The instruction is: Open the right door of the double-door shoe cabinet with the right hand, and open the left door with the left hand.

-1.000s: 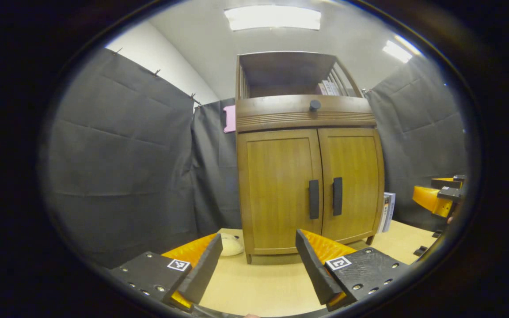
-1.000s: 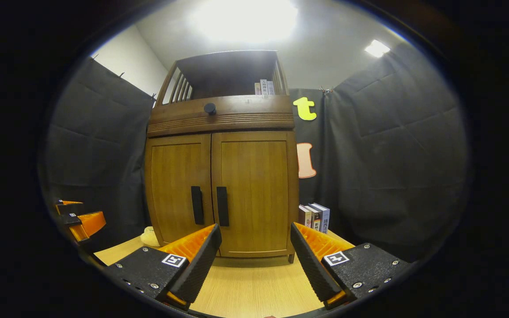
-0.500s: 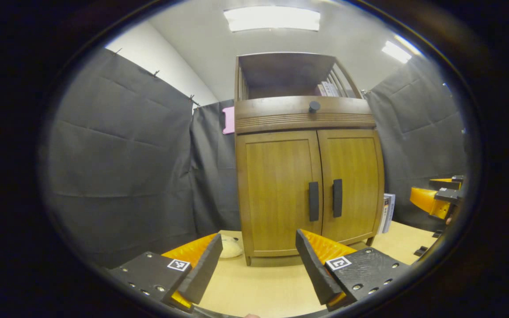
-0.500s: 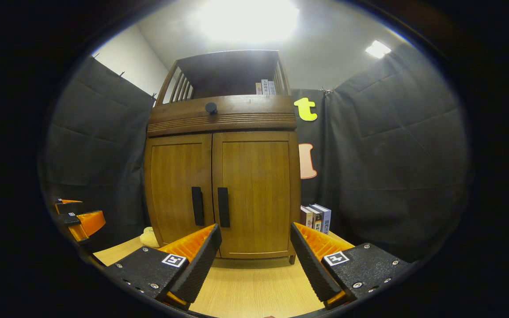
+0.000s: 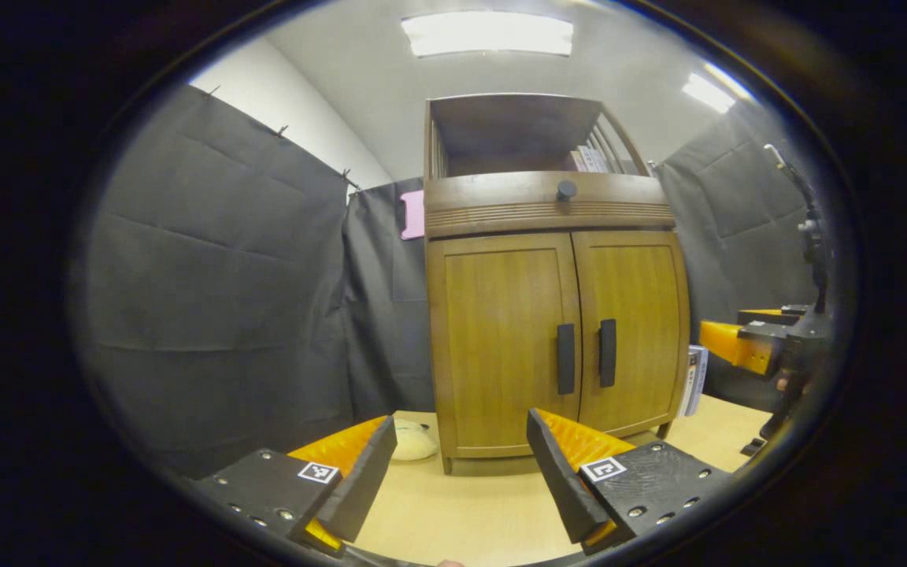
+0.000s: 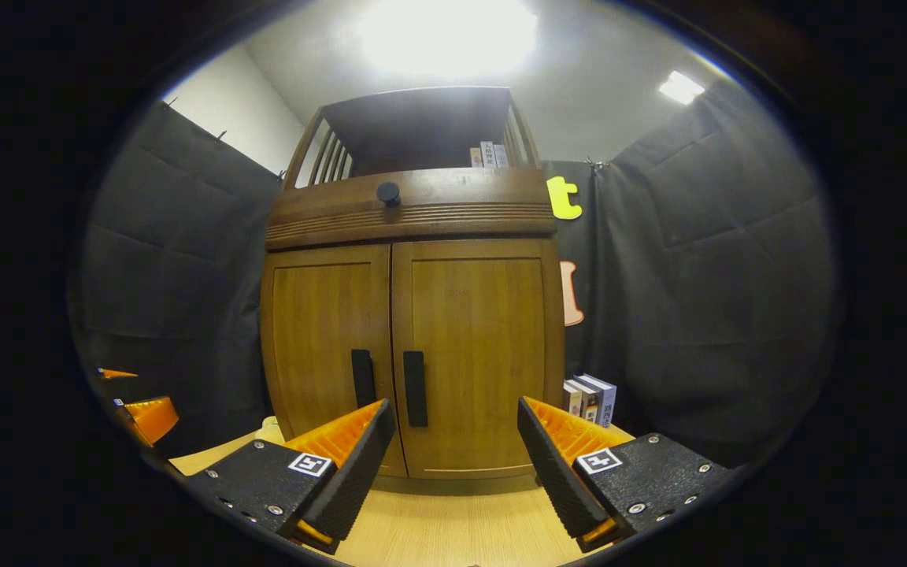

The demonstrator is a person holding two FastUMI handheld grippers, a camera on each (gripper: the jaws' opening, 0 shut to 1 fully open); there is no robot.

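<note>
While both doors (image 6: 410,358) stayed closed, books (image 6: 489,154) stood in the cabinet (image 5: 552,205) top shelf; both grippers' (image 5: 453,472) (image 6: 449,465) jaws were wide, empty.

The right tongs (image 5: 737,346) are cut off at the left gripper view's edge. The pale rounded object (image 5: 412,441) sits half hidden behind the brown wooden cabinet (image 5: 501,331); upper-shelf book spines (image 6: 489,155) are too small to tell.

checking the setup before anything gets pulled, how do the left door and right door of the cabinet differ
The left door has its handle by its right edge; the right door has its handle by its left edge. In the right gripper view, the right door faces the camera more squarely than the left door. Both are shut, same wood, with dark vertical handles.
</note>
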